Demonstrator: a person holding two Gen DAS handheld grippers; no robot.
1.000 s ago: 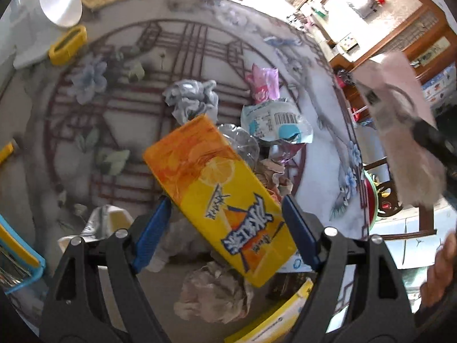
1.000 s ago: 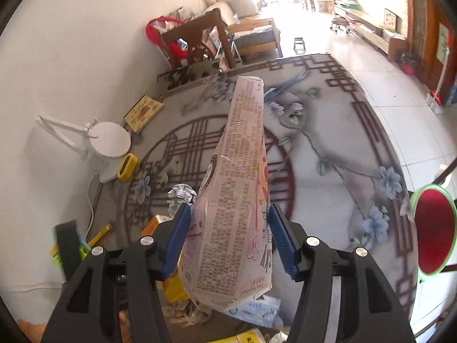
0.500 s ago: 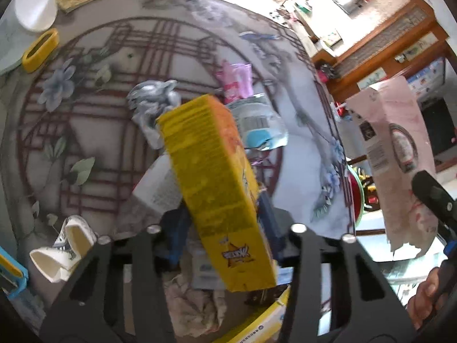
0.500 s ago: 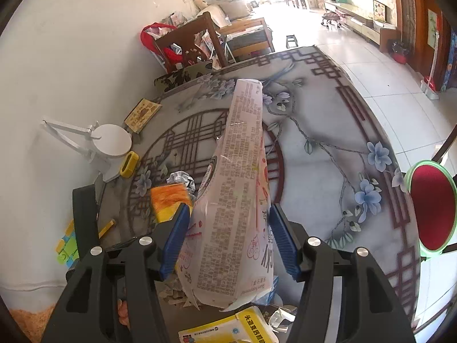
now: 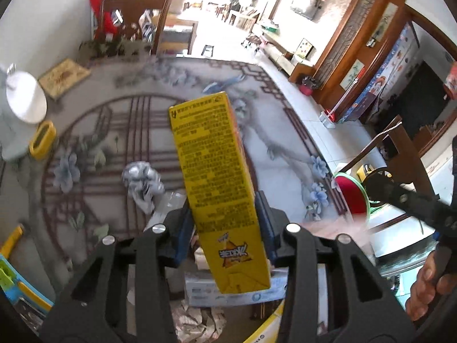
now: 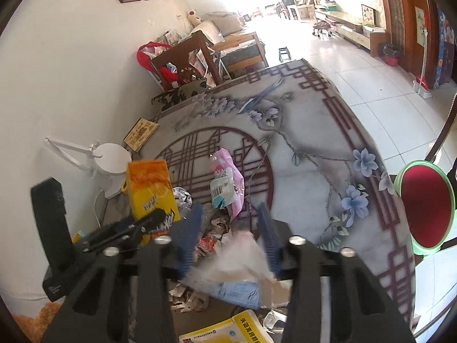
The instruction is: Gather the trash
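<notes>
My left gripper (image 5: 225,228) is shut on a yellow drink carton (image 5: 214,177) and holds it upright above the patterned table (image 5: 120,131); the carton also shows in the right wrist view (image 6: 148,188). My right gripper (image 6: 228,228) is open, and the pink printed bag (image 6: 242,260) is a blur dropping between and below its fingers. On the table lie a pink wrapper (image 6: 225,168), a crumpled foil wad (image 5: 141,183), crumpled paper (image 6: 185,300) and a yellow packet (image 6: 228,331).
A white desk lamp (image 6: 111,163) and a yellow holder (image 5: 42,140) stand at the table's left by the wall. A red stool (image 6: 425,208) sits off the table's right edge. A wooden chair (image 6: 182,60) stands behind the table. A framed picture (image 5: 62,77) lies at the back left.
My right gripper has opened and let go of the pink printed bag, which is falling. My left gripper has tipped the yellow carton upright and raised it.
</notes>
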